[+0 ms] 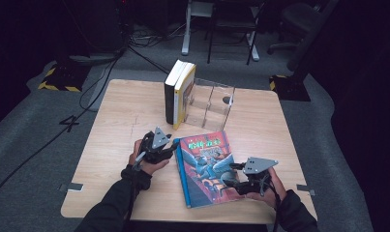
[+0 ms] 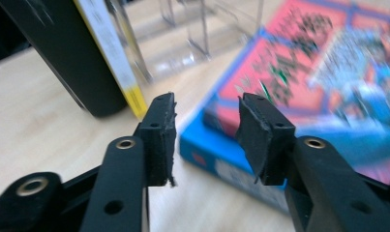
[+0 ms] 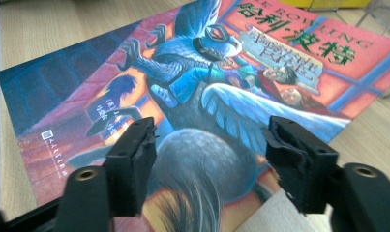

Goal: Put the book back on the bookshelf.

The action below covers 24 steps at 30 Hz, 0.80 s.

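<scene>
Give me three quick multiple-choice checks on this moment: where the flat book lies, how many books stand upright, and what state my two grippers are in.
1. Where does the colourful book lie?
A. Flat on the table's near half, between the two grippers
B. Inside the clear holder
C. Leaning on the black book

2. How many books stand upright beside the clear holder?
A. None
B. Two
C. Four

3. What state are the left gripper and the right gripper in?
A. Both shut on the book
B. Left shut, right open
C. Both open, holding nothing

Answers: 1 A, the high view shows it flat on the table with a gripper at each side. 2 B, a black book and a yellow book stand side by side. 3 C, each gripper view shows a clear gap between the jaws.
</scene>
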Each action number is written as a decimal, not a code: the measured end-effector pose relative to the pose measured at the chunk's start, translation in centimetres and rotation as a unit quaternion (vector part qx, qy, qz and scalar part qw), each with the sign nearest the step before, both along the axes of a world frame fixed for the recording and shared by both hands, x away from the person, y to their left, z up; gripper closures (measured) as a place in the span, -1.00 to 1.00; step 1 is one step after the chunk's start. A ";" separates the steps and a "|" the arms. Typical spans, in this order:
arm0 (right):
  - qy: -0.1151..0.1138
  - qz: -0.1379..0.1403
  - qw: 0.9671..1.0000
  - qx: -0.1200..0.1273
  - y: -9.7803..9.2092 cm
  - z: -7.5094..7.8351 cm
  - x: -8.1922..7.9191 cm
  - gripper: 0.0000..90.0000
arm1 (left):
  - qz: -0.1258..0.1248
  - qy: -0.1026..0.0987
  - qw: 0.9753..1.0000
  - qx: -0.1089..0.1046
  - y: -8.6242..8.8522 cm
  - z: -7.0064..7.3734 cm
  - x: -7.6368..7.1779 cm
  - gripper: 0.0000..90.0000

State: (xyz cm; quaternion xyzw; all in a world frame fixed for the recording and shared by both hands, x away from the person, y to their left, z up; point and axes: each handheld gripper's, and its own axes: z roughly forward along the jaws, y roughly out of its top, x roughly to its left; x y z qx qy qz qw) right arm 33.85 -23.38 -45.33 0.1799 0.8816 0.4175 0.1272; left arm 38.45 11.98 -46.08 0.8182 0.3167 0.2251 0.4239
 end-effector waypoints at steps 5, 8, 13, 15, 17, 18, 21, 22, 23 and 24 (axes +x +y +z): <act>0.021 -0.007 1.000 -0.003 -0.5 -0.3 -0.1 -0.34 | -0.020 0.015 1.000 0.010 0.4 -0.5 -1.5 0.11; 0.028 -0.011 1.000 0.001 -0.7 -0.4 -0.1 -0.35 | -0.037 0.027 0.999 0.019 0.4 -0.8 -2.5 0.07; 0.040 -0.026 0.999 0.004 -1.2 -0.5 0.0 -0.45 | -0.054 0.043 0.997 0.025 0.4 -1.6 -3.8 -0.01; 0.059 -0.037 0.998 0.010 -1.6 -0.7 0.3 -0.48 | -0.061 0.050 0.997 0.026 0.4 -1.9 -4.3 -0.04; 0.081 -0.039 0.996 0.019 -1.9 -0.9 0.6 -0.51 | -0.064 0.058 0.996 0.026 0.4 -2.0 -4.6 -0.10; 0.085 -0.040 0.995 0.020 -2.0 -1.0 0.7 -0.54 | -0.070 0.063 0.995 0.026 0.4 -2.1 -4.7 -0.11; 0.101 -0.039 0.994 0.023 -2.0 -1.1 1.1 -0.58 | -0.079 0.080 0.993 0.033 0.6 -2.7 -5.4 -0.18; 0.108 -0.038 0.993 0.026 -2.0 -1.2 1.3 -0.60 | -0.083 0.083 0.992 0.037 0.7 -2.9 -5.5 -0.22; 0.113 -0.035 0.993 0.027 -2.0 -1.3 1.4 -0.60 | -0.083 0.088 0.992 0.037 0.7 -3.0 -5.7 -0.23; 0.118 -0.032 0.992 0.029 -1.9 -1.3 1.5 -0.60 | -0.085 0.092 0.991 0.039 0.8 -3.2 -5.8 -0.24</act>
